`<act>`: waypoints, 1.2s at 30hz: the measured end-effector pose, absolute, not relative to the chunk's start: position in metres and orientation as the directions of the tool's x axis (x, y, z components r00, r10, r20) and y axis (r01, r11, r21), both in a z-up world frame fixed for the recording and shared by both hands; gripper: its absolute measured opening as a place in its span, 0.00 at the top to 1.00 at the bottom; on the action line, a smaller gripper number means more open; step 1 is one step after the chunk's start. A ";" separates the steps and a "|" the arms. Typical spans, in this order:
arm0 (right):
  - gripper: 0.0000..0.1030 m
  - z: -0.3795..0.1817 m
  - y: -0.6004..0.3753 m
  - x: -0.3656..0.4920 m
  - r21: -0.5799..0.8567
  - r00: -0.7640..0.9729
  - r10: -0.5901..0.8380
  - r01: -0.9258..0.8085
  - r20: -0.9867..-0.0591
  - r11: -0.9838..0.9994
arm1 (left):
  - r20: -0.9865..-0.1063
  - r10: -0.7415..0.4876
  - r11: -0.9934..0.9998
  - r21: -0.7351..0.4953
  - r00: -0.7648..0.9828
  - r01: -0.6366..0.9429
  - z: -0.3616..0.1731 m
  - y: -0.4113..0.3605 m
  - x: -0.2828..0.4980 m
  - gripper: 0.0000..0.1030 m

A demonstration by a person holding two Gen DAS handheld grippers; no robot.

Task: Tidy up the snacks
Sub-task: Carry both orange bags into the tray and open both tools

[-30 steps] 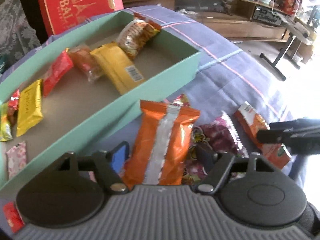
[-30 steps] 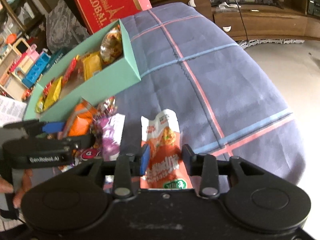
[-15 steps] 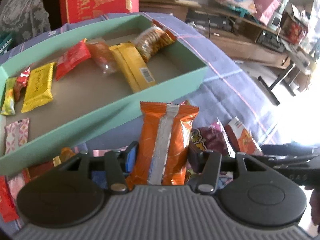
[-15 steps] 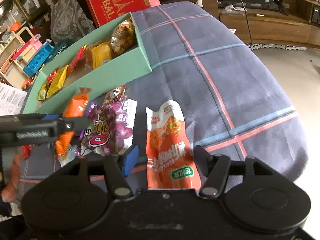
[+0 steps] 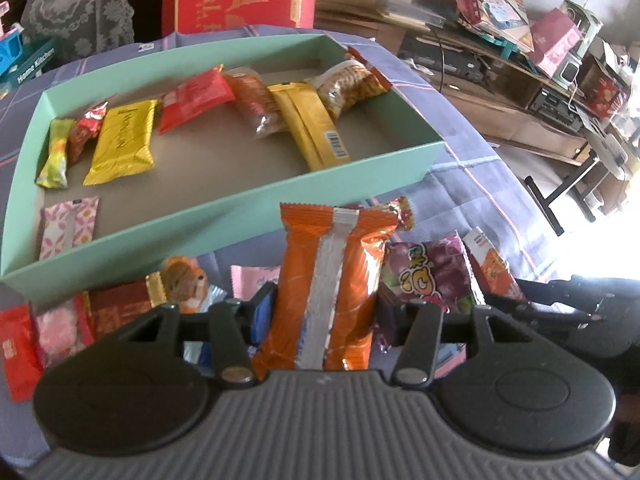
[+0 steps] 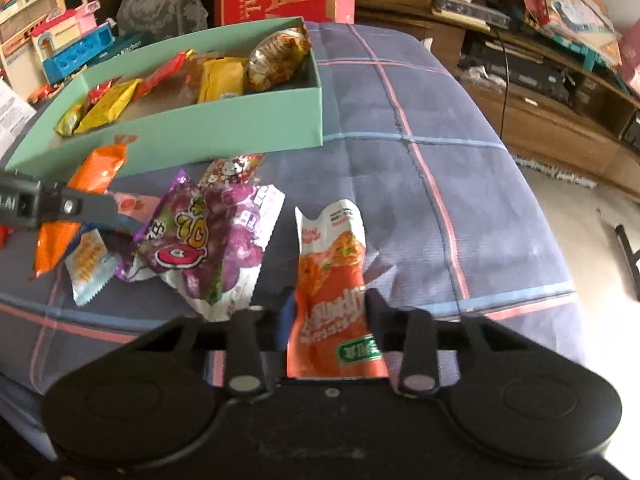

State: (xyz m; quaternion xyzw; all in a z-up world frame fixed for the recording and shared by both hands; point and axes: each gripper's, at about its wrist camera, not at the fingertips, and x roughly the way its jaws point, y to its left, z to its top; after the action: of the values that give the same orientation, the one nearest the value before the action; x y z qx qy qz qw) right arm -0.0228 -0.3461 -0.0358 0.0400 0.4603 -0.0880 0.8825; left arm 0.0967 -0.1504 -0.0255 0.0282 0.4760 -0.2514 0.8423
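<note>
Both picks were made: the left hand-held gripper (image 5: 326,314) clenched the orange packet (image 5: 334,280), the right hand-held gripper (image 6: 330,316), jaws just closing, grasped the red-orange pouch (image 6: 334,280); next, I'd judge, carrying both forward into the green box (image 5: 224,216) ahead

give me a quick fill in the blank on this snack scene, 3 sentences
1. The left gripper is shut on a snack pack whose main colour is ____.
2. The right gripper holds the pouch with a ____ label near its bottom.
3. The sorted snacks lie in a ____-coloured box.

Missing words: orange; green; mint green
</note>
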 end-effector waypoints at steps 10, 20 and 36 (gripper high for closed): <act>0.73 0.010 -0.371 -0.016 0.132 0.620 -0.070 0.274 -0.781 0.953 | -0.767 -0.426 0.879 -0.225 0.480 0.421 0.002 -0.128 0.097 0.51; 0.73 0.064 -0.342 0.058 0.247 0.729 0.068 0.141 -0.681 0.959 | -0.712 -0.352 0.930 -0.191 0.608 0.314 0.044 -0.083 0.148 0.51; 0.70 0.036 -0.348 0.136 0.235 0.707 0.063 0.149 -0.705 0.961 | -0.746 -0.327 0.942 -0.210 0.580 0.261 0.015 -0.099 0.220 0.51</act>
State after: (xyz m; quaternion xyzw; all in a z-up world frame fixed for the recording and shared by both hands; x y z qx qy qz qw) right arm 0.1361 -0.3482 0.0364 0.1382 0.3821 -0.0235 0.9134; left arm 0.2195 -0.0992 0.0155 -0.0387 0.4276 -0.1654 0.8879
